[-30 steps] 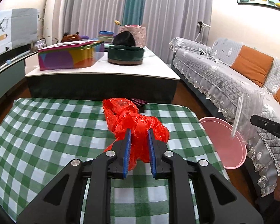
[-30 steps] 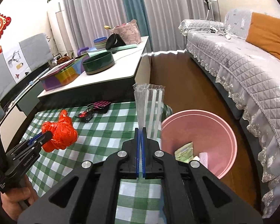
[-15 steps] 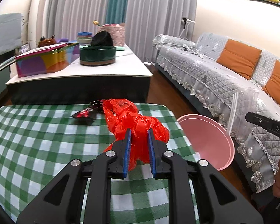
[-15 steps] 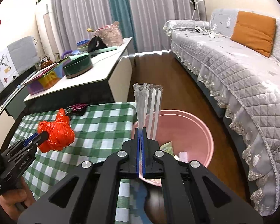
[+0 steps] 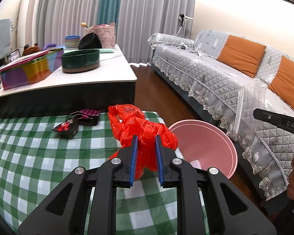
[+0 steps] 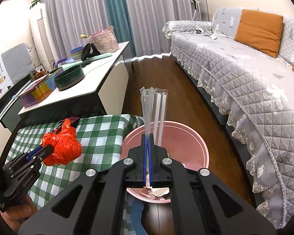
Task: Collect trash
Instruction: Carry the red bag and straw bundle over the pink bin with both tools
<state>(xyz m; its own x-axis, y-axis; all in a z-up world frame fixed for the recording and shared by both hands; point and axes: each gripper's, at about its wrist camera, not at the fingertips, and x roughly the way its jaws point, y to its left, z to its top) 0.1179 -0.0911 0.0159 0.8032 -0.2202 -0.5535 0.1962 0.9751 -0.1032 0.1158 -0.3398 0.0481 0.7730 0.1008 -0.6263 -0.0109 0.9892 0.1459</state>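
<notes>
The left gripper (image 5: pixel 146 148) has its blue pads pinched into a crumpled red plastic bag (image 5: pixel 141 125), which bulges out past the fingertips and hides whatever lies straight ahead on the green checked tablecloth (image 5: pixel 29 156); the bag hangs above the cloth's right edge, at about nine o'clock from the pink bin (image 6: pixel 186 137) in the right wrist view. The right gripper (image 6: pixel 147 137) has its fingers pressed almost flat together on a clear plastic sleeve of straws (image 6: pixel 154 105), which stands upright out of the tips directly over the bin's opening. From the left camera that same sleeve (image 5: pixel 249 101) shows at three o'clock, with only a sliver of the right gripper (image 5: pixel 278 121) visible and the hand behind it cut off by the frame edge. The bin's contents are hard to read: some pale scraps of paper near its near wall, mostly blocked by the gripper body. At eleven o'clock on the cloth lies a dark shiny wrapper (image 5: pixel 66 127) touching a pink checked packet (image 5: pixel 88 113); their print is too small to read. Beyond, a low white table (image 5: pixel 72 80) carries a green round tin (image 5: pixel 80 60) and a colourful box (image 5: pixel 27 70). A grey quilted sofa (image 5: pixel 215 74) runs along the right.
</notes>
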